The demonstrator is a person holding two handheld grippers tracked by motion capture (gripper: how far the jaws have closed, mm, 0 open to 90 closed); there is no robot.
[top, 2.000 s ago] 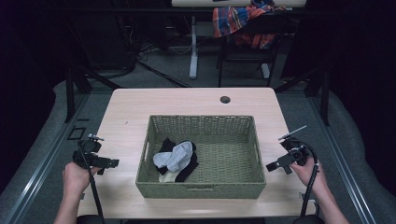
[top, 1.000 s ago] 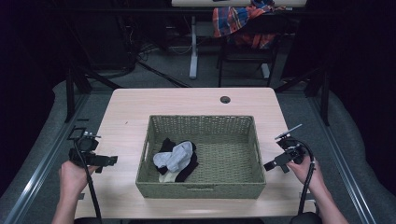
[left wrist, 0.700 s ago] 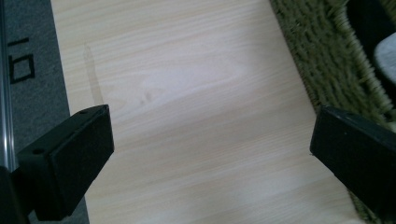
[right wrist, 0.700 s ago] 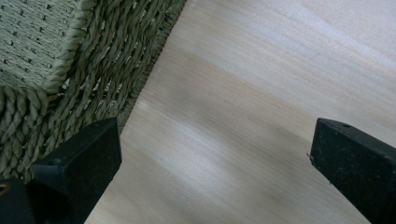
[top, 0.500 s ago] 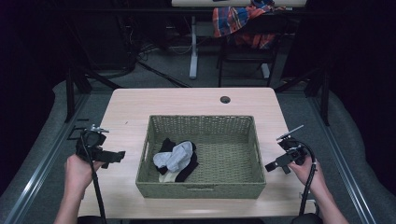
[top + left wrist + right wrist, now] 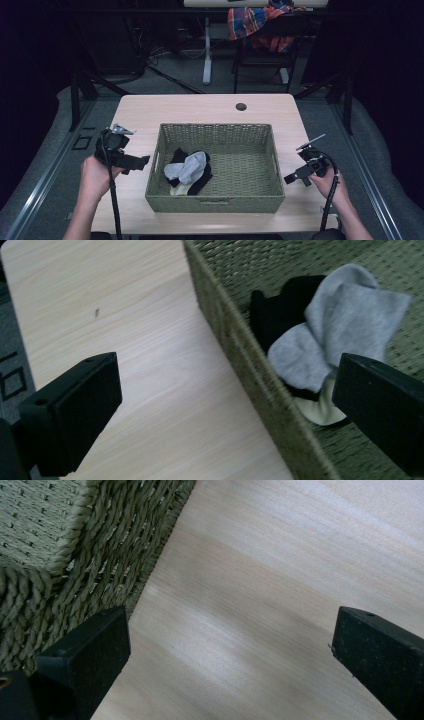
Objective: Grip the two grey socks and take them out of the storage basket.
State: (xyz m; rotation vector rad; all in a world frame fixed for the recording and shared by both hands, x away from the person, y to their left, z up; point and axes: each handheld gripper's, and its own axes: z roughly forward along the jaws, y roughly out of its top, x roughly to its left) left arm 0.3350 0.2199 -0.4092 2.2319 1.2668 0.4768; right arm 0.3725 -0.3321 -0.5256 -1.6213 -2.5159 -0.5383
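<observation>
Basket (image 6: 215,200) w/ 3 socks: 1 grey (image 6: 190,166), 1 black (image 6: 176,156), 1 cream (image 6: 176,190).

We see a light wooden table (image 6: 210,112). On its middle stands a woven basket (image 6: 215,204). At 12 o'clock from it the tabletop has a small dark round hole (image 6: 241,106).

Basket (image 6: 215,200): rectangular, woven, olive-green; open top; stands flat on the middle of the light wood table, long sides running left to right.
Basket wall (image 6: 260,385): tightly woven, with a thick braided rim.
Sock pile (image 6: 189,171): lies inside the basket, on its floor, in the left half near the left wall.
Grey sock (image 6: 340,325): folded, uppermost in the pile.
Black sock (image 6: 275,310): beneath the grey sock, partly covered.
Cream sock (image 6: 320,410): lowest edge of the pile, mostly hidden.
</observation>
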